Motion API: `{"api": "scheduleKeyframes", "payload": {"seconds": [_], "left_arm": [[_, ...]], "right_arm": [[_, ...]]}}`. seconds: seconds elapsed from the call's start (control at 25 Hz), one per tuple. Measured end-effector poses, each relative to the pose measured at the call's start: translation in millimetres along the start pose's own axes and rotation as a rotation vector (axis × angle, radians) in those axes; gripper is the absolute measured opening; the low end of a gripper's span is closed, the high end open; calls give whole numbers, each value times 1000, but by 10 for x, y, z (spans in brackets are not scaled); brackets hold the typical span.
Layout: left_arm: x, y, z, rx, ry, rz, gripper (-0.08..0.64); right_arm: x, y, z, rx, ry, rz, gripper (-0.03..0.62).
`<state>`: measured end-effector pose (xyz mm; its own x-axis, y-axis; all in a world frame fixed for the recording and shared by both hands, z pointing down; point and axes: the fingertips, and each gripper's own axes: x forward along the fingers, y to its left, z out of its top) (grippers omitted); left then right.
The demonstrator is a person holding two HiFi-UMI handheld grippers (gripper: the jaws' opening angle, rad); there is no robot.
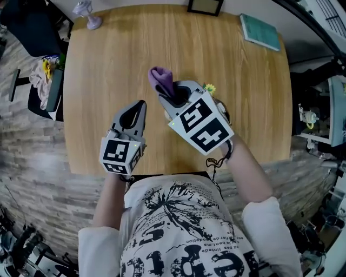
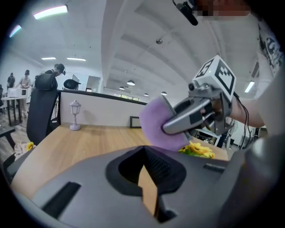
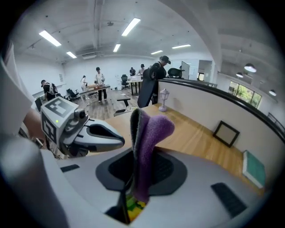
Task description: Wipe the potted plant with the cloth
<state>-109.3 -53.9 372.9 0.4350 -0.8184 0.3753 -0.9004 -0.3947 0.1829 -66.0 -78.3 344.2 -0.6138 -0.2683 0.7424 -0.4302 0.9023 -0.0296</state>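
Right gripper (image 1: 174, 100) pinching floppy purple cloth (image 1: 160, 79); left gripper (image 1: 140, 107) jaws together, empty. Plant (image 1: 210, 87) probably light, delicate, so steady it low.

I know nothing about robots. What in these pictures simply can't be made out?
Plant: in the head view the right gripper covers all but a bit of yellow; its pot shows in no view.
Frame: cut off by the head view's top edge; its contents are too small to tell.
Cloth: its lower end is hidden inside the shut jaws in every view.
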Motion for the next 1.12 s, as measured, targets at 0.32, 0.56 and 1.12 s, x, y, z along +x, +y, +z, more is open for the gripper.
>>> {"api": "scheduleKeyframes", "payload": {"seconds": [0.32, 0.56, 1.12], "left_arm": [[-189, 456, 5, 32, 1, -158, 3], [-232, 655, -158, 30, 33, -273, 3], [-88, 522, -546, -3, 96, -424, 3]], "right_arm": [[555, 249, -246, 303, 63, -107, 75], [882, 425, -697, 503, 146, -215, 77], [1135, 327, -1070, 746, 105, -385, 78]]}}
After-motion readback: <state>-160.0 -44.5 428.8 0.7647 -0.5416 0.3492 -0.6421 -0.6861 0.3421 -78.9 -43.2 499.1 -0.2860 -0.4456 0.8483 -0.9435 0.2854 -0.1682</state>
